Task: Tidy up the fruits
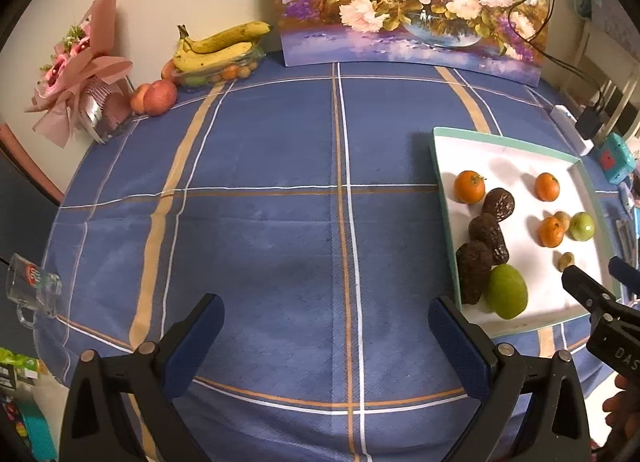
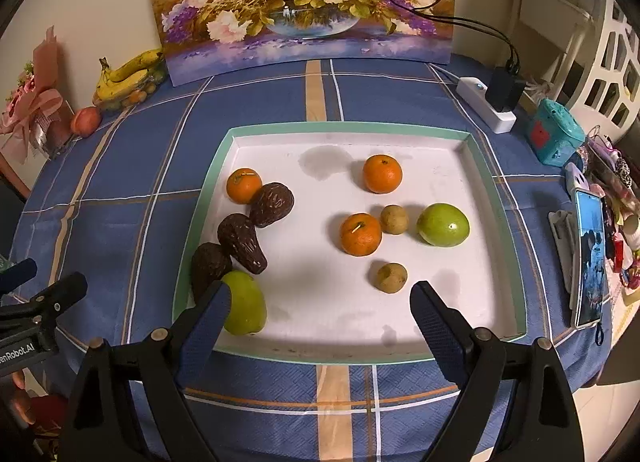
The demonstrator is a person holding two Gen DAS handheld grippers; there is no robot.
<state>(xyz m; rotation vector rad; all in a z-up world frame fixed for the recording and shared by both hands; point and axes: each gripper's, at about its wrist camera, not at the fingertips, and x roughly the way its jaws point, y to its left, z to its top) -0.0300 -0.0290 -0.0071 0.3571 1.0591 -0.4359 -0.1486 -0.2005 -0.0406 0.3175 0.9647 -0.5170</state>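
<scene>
A white tray with a mint rim holds three oranges, three dark avocados along its left side, two green fruits and two small brown fruits. My right gripper is open and empty above the tray's near edge; its left finger overlaps the near green fruit. My left gripper is open and empty over bare blue cloth, left of the tray. The right gripper also shows in the left wrist view.
A glass dish of bananas and small fruit and apples sit at the far left by a pink bouquet. A flower painting leans at the back. A power strip, teal box and phone are at right. A glass mug is at left.
</scene>
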